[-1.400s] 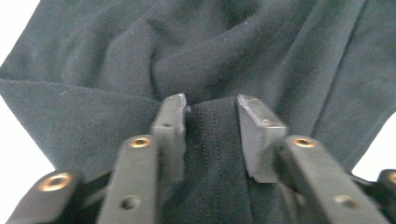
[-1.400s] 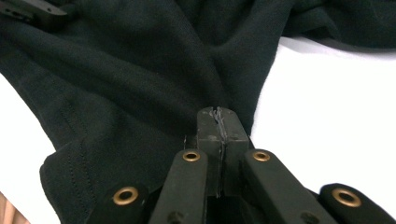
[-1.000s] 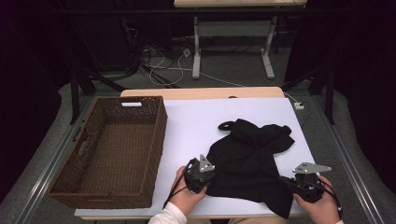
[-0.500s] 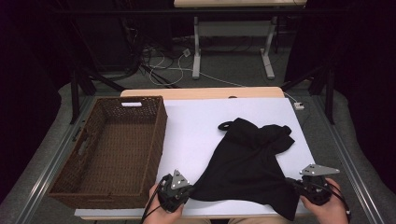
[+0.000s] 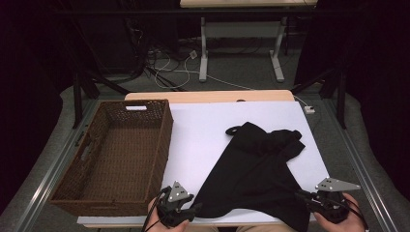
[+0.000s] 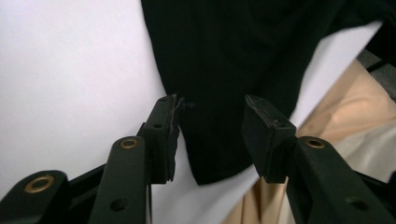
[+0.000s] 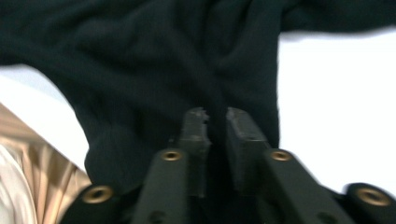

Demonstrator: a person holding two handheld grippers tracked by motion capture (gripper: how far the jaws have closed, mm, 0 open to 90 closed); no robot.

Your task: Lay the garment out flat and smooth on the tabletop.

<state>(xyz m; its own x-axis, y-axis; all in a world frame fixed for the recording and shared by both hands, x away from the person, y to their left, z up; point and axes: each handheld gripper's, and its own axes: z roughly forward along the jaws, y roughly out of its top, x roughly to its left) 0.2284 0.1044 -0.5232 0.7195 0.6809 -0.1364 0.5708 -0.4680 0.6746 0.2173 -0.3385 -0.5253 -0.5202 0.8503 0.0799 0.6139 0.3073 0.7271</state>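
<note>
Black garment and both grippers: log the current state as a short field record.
garment: black cloth spread on the white table, near corners at the front edge
left gripper: jaws apart, have just been opening; cloth corner lies between them, pads not pressing
right gripper: jaws have just been opening, narrow gap, cloth between them; grip cannot be told
basket: brown wicker basket left of the cloth, empty
contact: cloth and basket apart
</note>
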